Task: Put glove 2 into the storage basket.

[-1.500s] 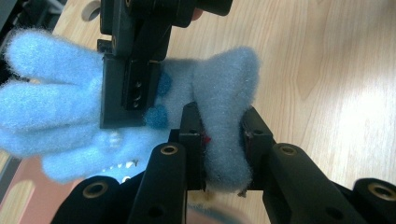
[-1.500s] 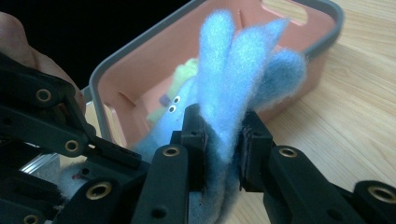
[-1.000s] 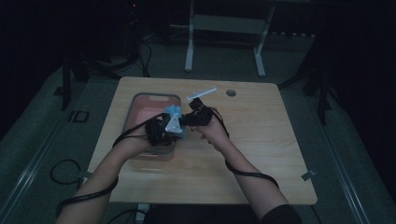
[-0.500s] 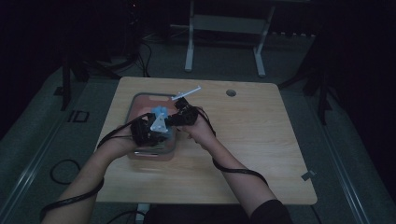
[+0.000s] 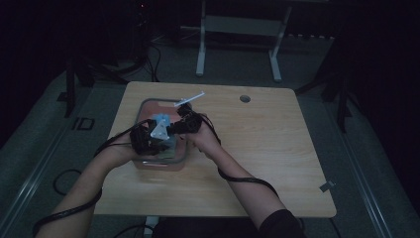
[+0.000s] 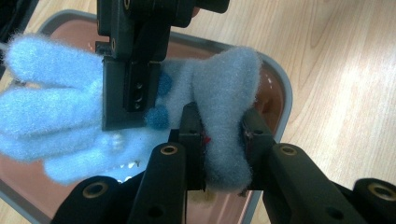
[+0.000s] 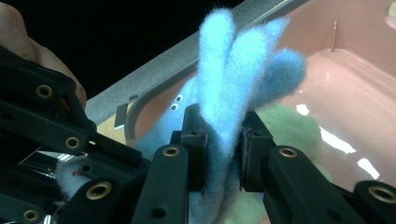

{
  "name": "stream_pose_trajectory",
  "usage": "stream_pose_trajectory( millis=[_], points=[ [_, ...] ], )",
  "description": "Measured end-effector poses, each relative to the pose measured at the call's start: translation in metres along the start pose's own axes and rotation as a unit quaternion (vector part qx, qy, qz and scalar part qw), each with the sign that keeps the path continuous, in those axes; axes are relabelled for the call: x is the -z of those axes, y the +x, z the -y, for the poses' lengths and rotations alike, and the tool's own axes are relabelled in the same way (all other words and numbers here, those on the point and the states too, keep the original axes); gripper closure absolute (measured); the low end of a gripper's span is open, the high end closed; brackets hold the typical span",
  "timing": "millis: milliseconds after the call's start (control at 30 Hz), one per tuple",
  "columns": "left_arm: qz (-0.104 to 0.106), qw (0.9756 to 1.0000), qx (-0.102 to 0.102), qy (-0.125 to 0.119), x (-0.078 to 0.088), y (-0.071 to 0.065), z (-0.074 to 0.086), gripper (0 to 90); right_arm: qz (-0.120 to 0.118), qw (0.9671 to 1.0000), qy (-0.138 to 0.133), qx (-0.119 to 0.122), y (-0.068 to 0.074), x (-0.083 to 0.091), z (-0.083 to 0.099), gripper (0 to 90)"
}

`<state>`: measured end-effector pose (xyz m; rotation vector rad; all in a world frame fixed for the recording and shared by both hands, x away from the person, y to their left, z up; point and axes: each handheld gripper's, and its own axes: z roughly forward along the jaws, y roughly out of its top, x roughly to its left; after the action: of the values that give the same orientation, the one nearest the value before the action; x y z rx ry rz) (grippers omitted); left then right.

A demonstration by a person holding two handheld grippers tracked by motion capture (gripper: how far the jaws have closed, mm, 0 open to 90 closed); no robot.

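Observation:
A fuzzy light-blue glove [image 5: 160,120] hangs between both grippers over a pink bin [image 5: 142,108] with a grey rim. My left gripper [image 6: 222,135] is shut on the glove's [image 6: 224,88] cuff end. My right gripper [image 7: 223,140] is shut on the glove [image 7: 233,65] near its fingers, which stick up past the jaws. In the high view the left gripper [image 5: 147,140] is at the bin's near left and the right gripper [image 5: 184,122] at its right edge. The right gripper [image 6: 133,65] also appears in the left gripper view, clamped on the glove.
A green fuzzy item [image 7: 292,123] lies inside the bin [image 7: 359,65]. The wooden table [image 5: 267,148] has a round hole [image 5: 244,98] near its far edge. A white stick [image 5: 190,97] juts out beyond the right gripper. Metal stand legs [image 5: 200,54] rise behind the table.
Both hands have carried the glove to the left, from the bin's right edge to over the bin. Both grips on the glove are unchanged.

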<state>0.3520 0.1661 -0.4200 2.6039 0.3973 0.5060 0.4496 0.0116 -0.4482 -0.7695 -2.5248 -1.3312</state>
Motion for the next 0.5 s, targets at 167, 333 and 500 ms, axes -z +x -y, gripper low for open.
stream_pose_trajectory(
  millis=[167, 333, 500],
  points=[
    [0.005, 1.0, 0.003, -0.003, -0.008, 0.004, 0.007, 75.5, 0.006, 1.0, 0.003, -0.005, -0.004, -0.007, 0.002, 75.8],
    [0.01, 0.9999, 0.006, -0.001, -0.02, 0.005, 0.011, 75.5, 0.018, 0.9997, 0.013, -0.007, -0.009, -0.014, 0.006, 75.7],
    [0.015, 0.9998, 0.014, 0.002, -0.032, 0.005, 0.018, 75.5, 0.025, 0.9992, 0.027, -0.011, -0.015, -0.025, 0.012, 75.6]
  ],
)
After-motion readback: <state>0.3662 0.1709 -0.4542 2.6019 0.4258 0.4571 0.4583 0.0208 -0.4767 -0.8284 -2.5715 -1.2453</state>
